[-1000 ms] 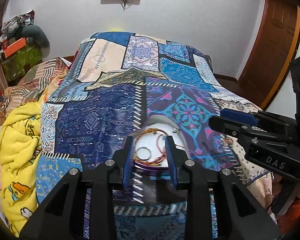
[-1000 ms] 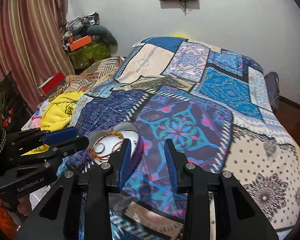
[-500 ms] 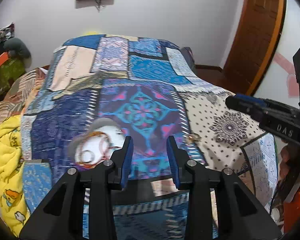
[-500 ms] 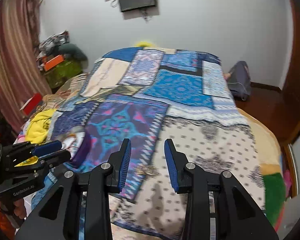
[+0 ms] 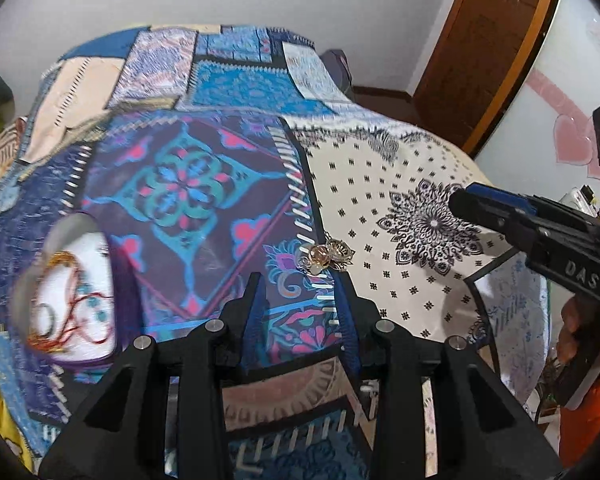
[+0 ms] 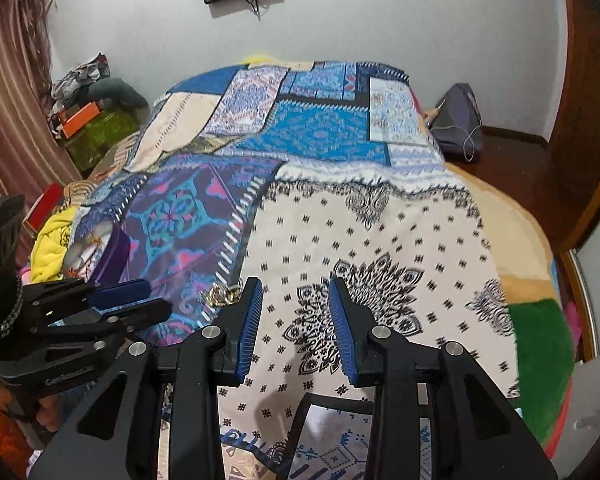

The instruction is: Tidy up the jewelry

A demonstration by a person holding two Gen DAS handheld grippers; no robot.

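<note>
A gold jewelry piece with an amber stone lies on the patterned bedspread, just beyond my left gripper, which is open and empty. It also shows in the right wrist view, left of my right gripper, which is open and empty. A round purple box holding bangles and red thread jewelry sits on the bed to the left; it also shows in the right wrist view. The right gripper shows at the right of the left wrist view.
The bed is covered by a patchwork spread. A yellow blanket and piled clothes and boxes lie at the left. A grey bag sits on the floor by a wooden door.
Both grippers have swung right, away from the purple box and toward the gold piece, which now lies just ahead of the left gripper. Both stay open.
</note>
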